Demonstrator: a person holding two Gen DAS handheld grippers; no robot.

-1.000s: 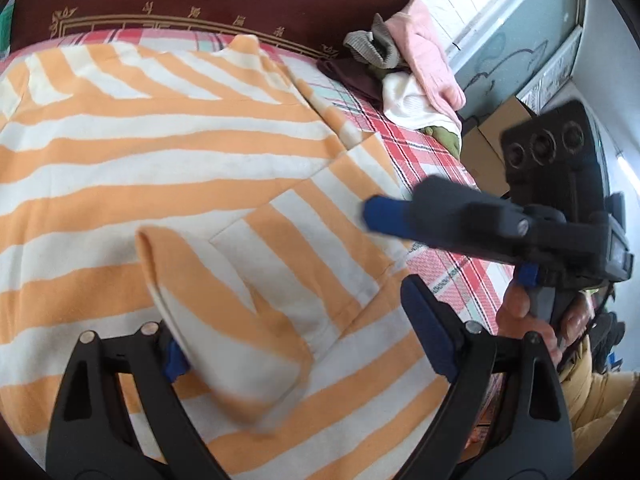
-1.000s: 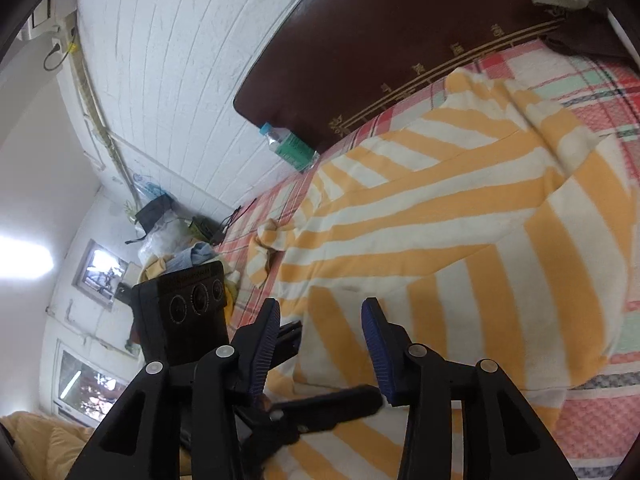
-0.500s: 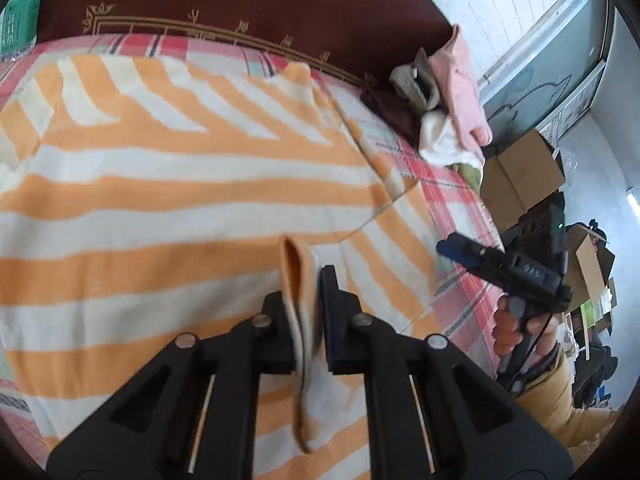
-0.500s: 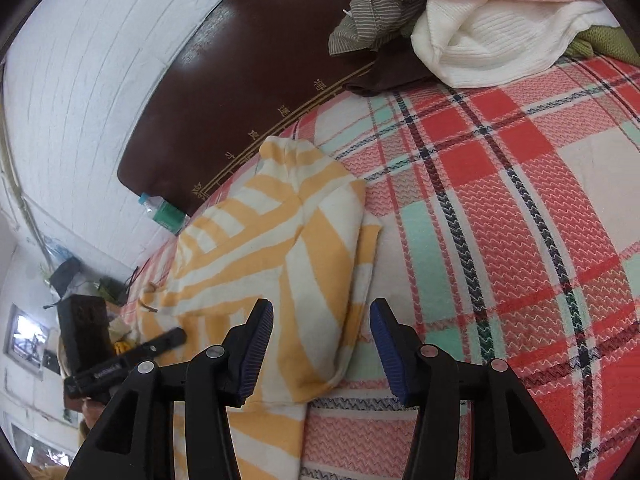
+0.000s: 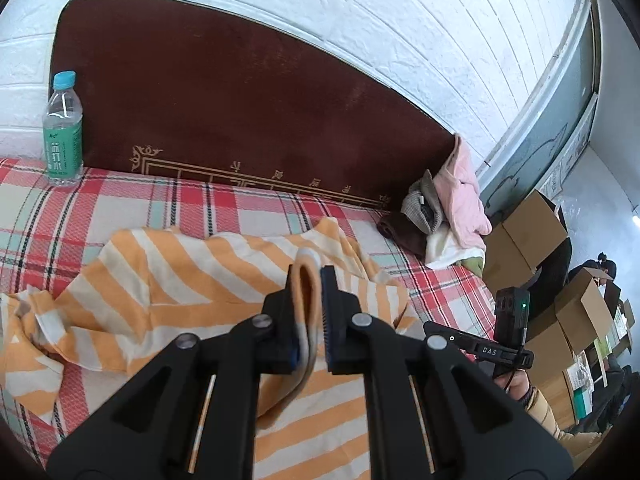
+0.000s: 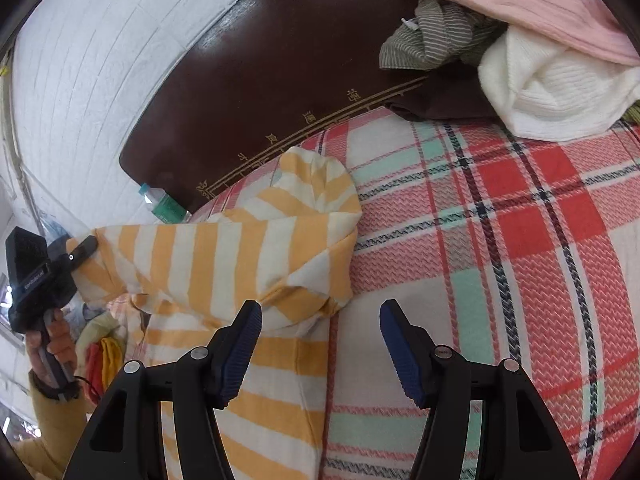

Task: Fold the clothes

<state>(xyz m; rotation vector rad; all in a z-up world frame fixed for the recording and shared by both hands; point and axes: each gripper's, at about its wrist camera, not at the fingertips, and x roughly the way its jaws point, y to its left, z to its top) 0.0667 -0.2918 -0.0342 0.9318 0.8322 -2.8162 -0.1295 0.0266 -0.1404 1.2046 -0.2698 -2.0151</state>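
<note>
Left gripper [image 5: 310, 300], jaws pressed together, pinches a raised fold of the orange-and-white striped garment [image 5: 168, 292], which lies rumpled on the plaid bedspread [image 6: 500, 240] before the headboard [image 5: 240, 100]. Right gripper [image 6: 320, 344], jaws opening and empty, hovers at the garment's edge.

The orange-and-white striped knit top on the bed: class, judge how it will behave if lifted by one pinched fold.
The orange-and-white striped knit top is probably floppy: it sags and bunches around the fold pinched in the left gripper. It likely trails rather than lifting whole, since most of it lies on the red plaid bedcover. It seems light and unlikely to slip.
</note>
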